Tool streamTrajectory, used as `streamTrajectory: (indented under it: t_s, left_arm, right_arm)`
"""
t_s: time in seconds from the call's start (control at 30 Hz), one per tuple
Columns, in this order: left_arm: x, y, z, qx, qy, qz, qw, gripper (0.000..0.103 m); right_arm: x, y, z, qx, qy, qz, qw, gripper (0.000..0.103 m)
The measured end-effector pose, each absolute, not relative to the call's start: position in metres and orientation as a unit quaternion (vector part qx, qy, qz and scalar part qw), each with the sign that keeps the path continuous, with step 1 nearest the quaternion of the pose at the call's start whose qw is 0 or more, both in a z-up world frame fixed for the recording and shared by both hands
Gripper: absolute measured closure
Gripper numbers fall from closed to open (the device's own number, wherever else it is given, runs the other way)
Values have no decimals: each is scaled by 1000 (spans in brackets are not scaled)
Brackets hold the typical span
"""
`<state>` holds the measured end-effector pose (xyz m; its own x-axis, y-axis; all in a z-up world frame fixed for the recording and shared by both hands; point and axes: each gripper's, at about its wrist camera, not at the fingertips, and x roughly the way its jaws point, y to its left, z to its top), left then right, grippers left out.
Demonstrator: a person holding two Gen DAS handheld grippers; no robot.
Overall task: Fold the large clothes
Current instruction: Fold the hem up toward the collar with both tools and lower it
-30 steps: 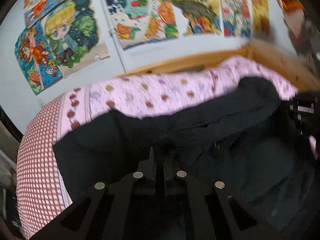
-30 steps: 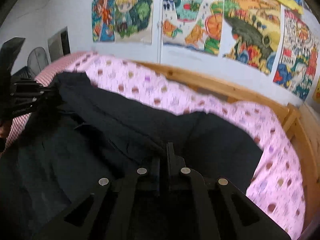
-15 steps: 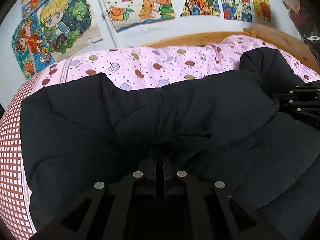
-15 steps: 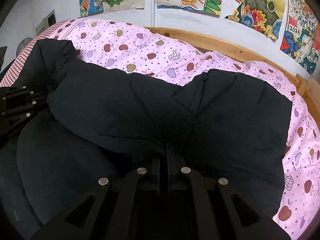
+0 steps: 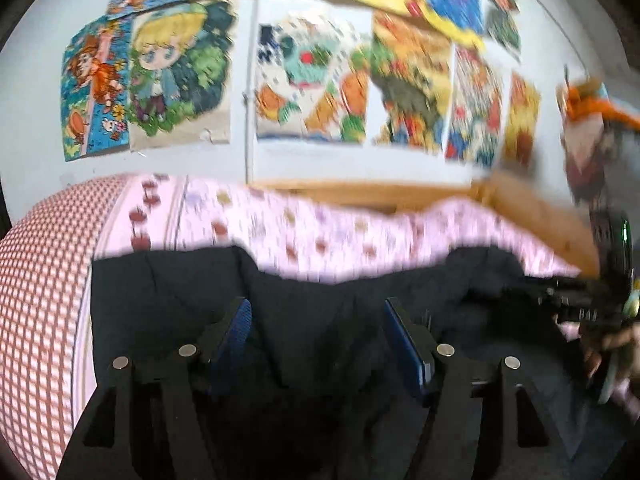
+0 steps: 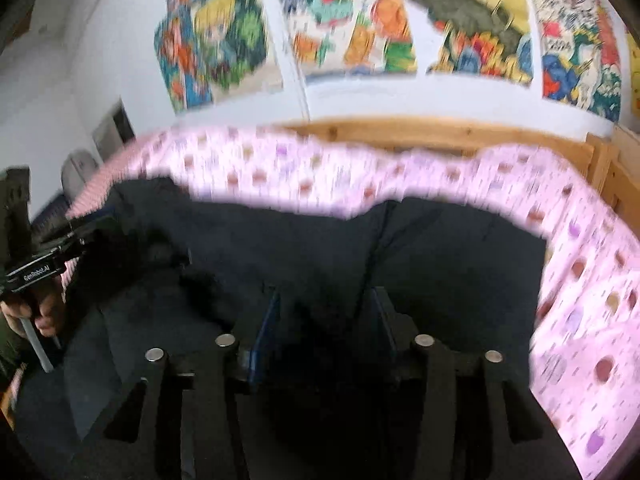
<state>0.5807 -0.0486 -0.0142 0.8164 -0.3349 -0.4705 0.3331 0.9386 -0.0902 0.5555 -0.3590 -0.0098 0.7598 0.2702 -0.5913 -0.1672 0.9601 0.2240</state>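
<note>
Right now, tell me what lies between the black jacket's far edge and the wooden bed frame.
Only the pink apple-print sheet lies between the black jacket and the wooden bed frame; nothing else rests on that strip. The right wrist view shows it best, though blurred.

A pale wall [image 5: 36, 128] fills the back, and it's papered with bright cartoon posters [image 5: 180, 72] side by side, a blond chibi figure on one, fruit and creatures on others [image 6: 352, 24]. Below runs a light wooden bed frame [image 6: 440, 134], rail along the wall, corner post at the right. The bed wears a pink sheet [image 6: 580, 320] dotted with apples, and a red-and-white checked cover [image 5: 36, 300] at the left end. Daylight is soft, everything motion-blurred
</note>
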Motion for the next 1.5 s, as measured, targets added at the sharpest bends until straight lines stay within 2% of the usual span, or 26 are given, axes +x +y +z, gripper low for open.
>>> streamTrajectory:
  t_s: [0.03, 0.13, 0.27, 0.33, 0.43, 0.47, 0.57, 0.73, 0.87, 1.2, 1.5]
  left_arm:
    - [588, -49, -7, -17, 246, -169, 954, 38]
    - [620, -60, 9, -57, 263, -167, 949, 38]
    - [659, -88, 4, -65, 315, -185, 929, 38]
    - [672, -100, -12, -58, 356, -204, 910, 38]
    - [670, -110, -33, -32, 382, -226, 895, 38]
    - [666, -112, -41, -14, 385, -242, 891, 38]
    - [645, -117, -52, 69, 369, -272, 886, 39]
    - [620, -119, -66, 140, 368, -291, 872, 39]
    - [605, -129, -83, 200, 356, -275, 871, 39]
    - [602, -147, -105, 268, 326, -221, 879, 39]
    - [584, -142, -101, 261, 279, -221, 897, 38]
  right_arm:
    - [561, -365, -2, 97, 311, 114, 939, 50]
    - [589, -377, 10, 163, 302, 123, 931, 50]
    - [631, -373, -3, 219, 350, 152, 898, 50]
    - [639, -359, -16, 198, 376, 158, 891, 51]
    - [636, -332, -39, 115, 416, 170, 886, 62]
    - [631, -329, -43, 96, 419, 176, 886, 62]
    - [617, -324, -49, 46, 424, 202, 882, 62]
    - [599, -321, -68, -46, 453, 208, 866, 62]
    - [598, -321, -89, -41, 461, 197, 864, 62]
    - [607, -305, -102, -72, 455, 141, 877, 62]
    - [588, -316, -89, -46, 405, 149, 901, 59]
